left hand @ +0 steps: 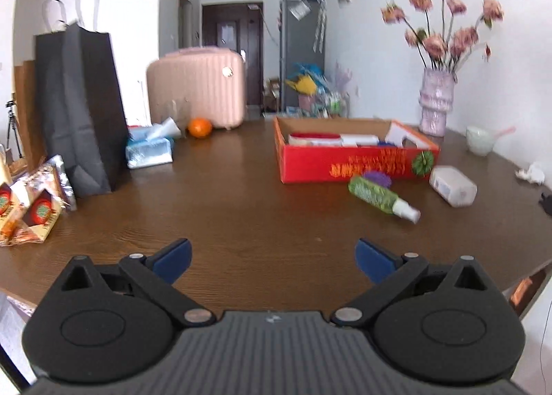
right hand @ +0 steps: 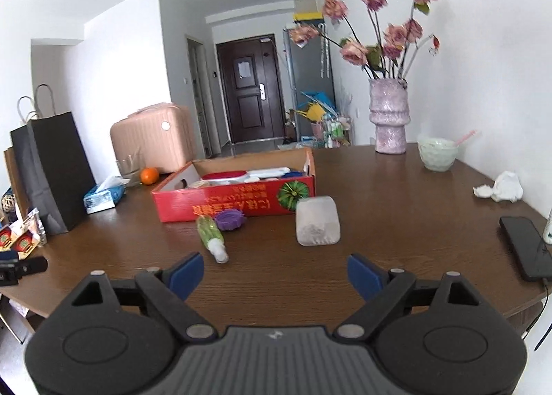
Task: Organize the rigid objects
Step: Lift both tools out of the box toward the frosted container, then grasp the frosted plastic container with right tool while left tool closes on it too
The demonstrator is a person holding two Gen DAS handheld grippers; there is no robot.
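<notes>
Wood-grain table (right hand: 379,194) under both tools. Right gripper (right hand: 276,272) spread wide, nothing between its blue pads — same for the left gripper (left hand: 273,258), jaws apart and empty. Ahead of the right gripper, well apart from it: a red cardboard box (right hand: 238,203) holding several items. Three things lie loose on the table just in front of the box — a green spray bottle (right hand: 211,234) on its side, nozzle toward the gripper; a purple spiky ball (right hand: 229,219) touching it; a frosted white container (right hand: 317,220) off to the right.
</notes>
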